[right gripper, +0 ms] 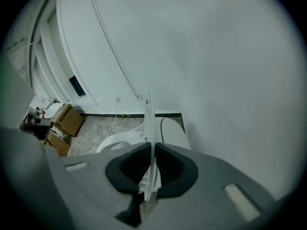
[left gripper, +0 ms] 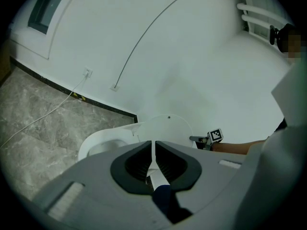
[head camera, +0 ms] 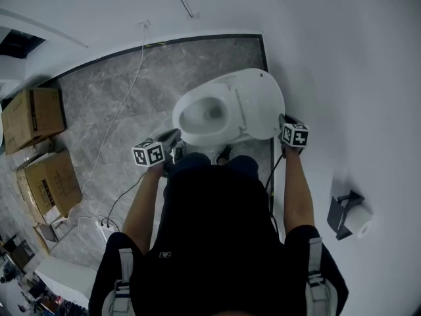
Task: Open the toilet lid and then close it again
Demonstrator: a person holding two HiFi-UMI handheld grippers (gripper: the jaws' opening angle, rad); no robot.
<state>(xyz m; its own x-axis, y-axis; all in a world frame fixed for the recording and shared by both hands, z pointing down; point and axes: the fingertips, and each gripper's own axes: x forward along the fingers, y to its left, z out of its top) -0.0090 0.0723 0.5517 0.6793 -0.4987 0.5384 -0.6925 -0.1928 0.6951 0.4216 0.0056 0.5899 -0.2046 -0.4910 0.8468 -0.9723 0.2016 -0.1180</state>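
The white toilet (head camera: 204, 114) stands against the right wall, its bowl uncovered. Its lid (head camera: 260, 104) is raised and leans toward the wall. My right gripper (head camera: 281, 120) sits at the lid's near edge. In the right gripper view the lid (right gripper: 149, 123) runs edge-on between the dark pads (right gripper: 165, 164), and my right gripper (right gripper: 152, 150) is shut on it. My left gripper (head camera: 176, 137) hovers by the bowl's front left, apart from it. In the left gripper view my left gripper (left gripper: 153, 145) is shut with nothing in it, facing the lid (left gripper: 165, 128) and the right gripper (left gripper: 201, 139).
Two cardboard boxes (head camera: 33, 117) (head camera: 52, 183) lie on the marble floor at the left. A white cable (head camera: 122, 110) runs from a wall socket to a power strip (head camera: 105, 228). A toilet paper holder (head camera: 348, 216) hangs on the right wall. My legs stand before the bowl.
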